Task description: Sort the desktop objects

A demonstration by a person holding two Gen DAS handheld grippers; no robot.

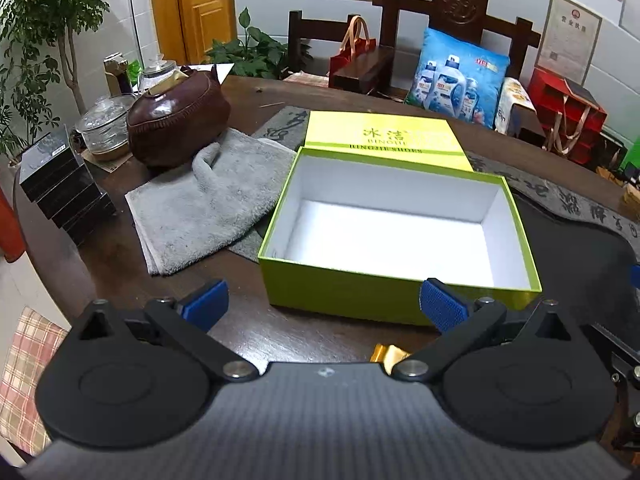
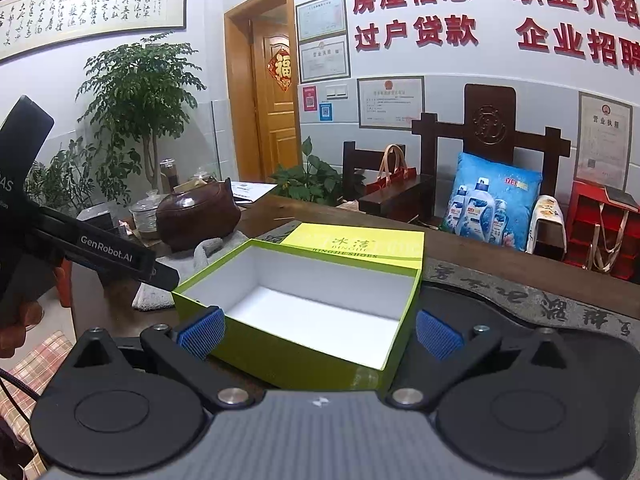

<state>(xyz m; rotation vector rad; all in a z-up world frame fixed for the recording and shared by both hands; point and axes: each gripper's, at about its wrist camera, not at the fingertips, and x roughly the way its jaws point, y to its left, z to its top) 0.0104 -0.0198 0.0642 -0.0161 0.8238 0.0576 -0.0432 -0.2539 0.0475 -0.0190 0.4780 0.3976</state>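
Observation:
An open yellow-green shoe box (image 1: 400, 292) with a white empty inside stands on the dark wooden table, its lid (image 1: 384, 136) folded back behind it. It also shows in the right wrist view (image 2: 280, 360). My left gripper (image 1: 324, 306) is open and empty, just in front of the box's near wall. My right gripper (image 2: 320, 334) is open and empty, above the box's near edge. A small gold object (image 1: 390, 354) lies on the table under the left gripper. A grey towel (image 1: 204, 204) lies left of the box.
A brown leather pouch (image 1: 178, 118), glass jars (image 1: 106, 124) and a stack of black boxes (image 1: 64, 188) stand at the table's left. A dark tea tray (image 2: 520, 320) lies right of the box. The left gripper's body (image 2: 80, 240) shows at the right view's left.

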